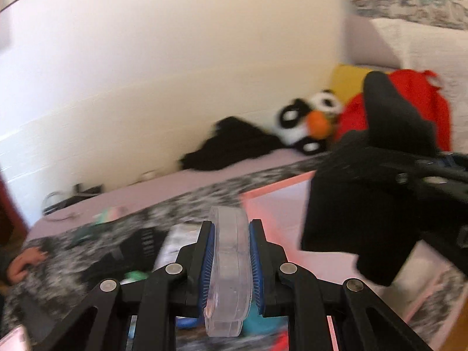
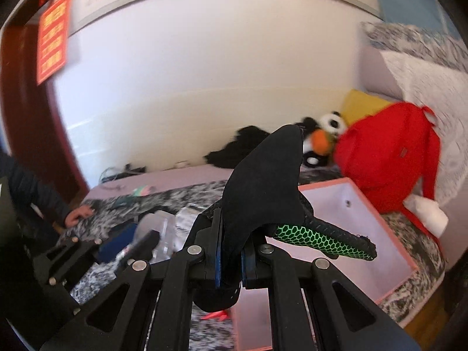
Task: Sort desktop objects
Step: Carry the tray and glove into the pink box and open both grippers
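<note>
My left gripper (image 1: 231,231) is shut on a clear plastic case (image 1: 229,266), held on edge between the blue pads above the cluttered cloth. My right gripper (image 2: 232,219) is shut on a black fabric piece (image 2: 263,187) with a green honeycomb strap (image 2: 310,238); it hangs over the near edge of the pink open box (image 2: 365,234). In the left wrist view the black fabric (image 1: 359,219) and the right gripper hang over the pink box (image 1: 280,204). The left gripper and its clear case (image 2: 158,225) show at the left of the right wrist view.
A black-and-white patterned cloth (image 2: 181,199) carries loose items. Behind lie a red backpack (image 2: 386,161), a panda plush (image 2: 327,128), a yellow cushion (image 2: 362,105) and dark clothing (image 2: 242,146). A person's hand (image 2: 77,215) rests at the cloth's left edge.
</note>
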Demonstrator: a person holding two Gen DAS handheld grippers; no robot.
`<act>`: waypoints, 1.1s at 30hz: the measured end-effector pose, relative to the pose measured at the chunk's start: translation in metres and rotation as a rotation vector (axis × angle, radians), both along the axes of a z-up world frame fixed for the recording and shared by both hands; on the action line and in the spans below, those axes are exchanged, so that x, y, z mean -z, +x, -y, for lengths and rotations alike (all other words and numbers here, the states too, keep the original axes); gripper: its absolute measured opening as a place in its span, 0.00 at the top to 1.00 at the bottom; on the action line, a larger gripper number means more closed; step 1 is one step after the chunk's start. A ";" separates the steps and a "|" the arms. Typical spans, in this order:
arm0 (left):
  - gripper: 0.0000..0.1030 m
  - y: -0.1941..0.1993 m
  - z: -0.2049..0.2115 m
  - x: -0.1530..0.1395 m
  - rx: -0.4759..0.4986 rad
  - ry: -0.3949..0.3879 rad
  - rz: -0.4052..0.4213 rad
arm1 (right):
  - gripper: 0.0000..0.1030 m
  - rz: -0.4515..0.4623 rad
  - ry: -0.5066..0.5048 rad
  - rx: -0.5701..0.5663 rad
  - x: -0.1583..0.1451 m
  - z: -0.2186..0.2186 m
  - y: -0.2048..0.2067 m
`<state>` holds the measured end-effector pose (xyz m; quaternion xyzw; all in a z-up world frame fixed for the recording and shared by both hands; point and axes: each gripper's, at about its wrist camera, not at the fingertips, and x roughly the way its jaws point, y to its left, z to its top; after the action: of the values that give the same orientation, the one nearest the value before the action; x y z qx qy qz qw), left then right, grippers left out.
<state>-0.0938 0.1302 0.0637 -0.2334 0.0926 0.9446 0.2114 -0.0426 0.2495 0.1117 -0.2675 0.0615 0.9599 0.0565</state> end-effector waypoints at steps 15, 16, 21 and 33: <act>0.82 -0.010 -0.142 0.030 0.179 0.007 0.116 | 0.91 0.131 -0.136 0.112 0.046 -0.153 -0.012; 0.82 -0.012 -0.145 0.036 0.172 -0.001 0.126 | 0.91 0.154 -0.136 0.114 0.052 -0.155 -0.016; 0.71 -0.026 -0.143 0.065 0.096 -0.038 0.183 | 0.78 0.251 -0.117 0.132 0.076 -0.153 -0.031; 0.09 -0.011 -0.094 0.040 0.019 0.034 0.116 | 0.17 0.123 -0.071 0.198 0.048 -0.139 -0.017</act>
<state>-0.1050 0.2238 0.0234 -0.2831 0.0662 0.9289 0.2294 -0.0597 0.3883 0.0639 -0.3204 0.1181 0.9286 0.1452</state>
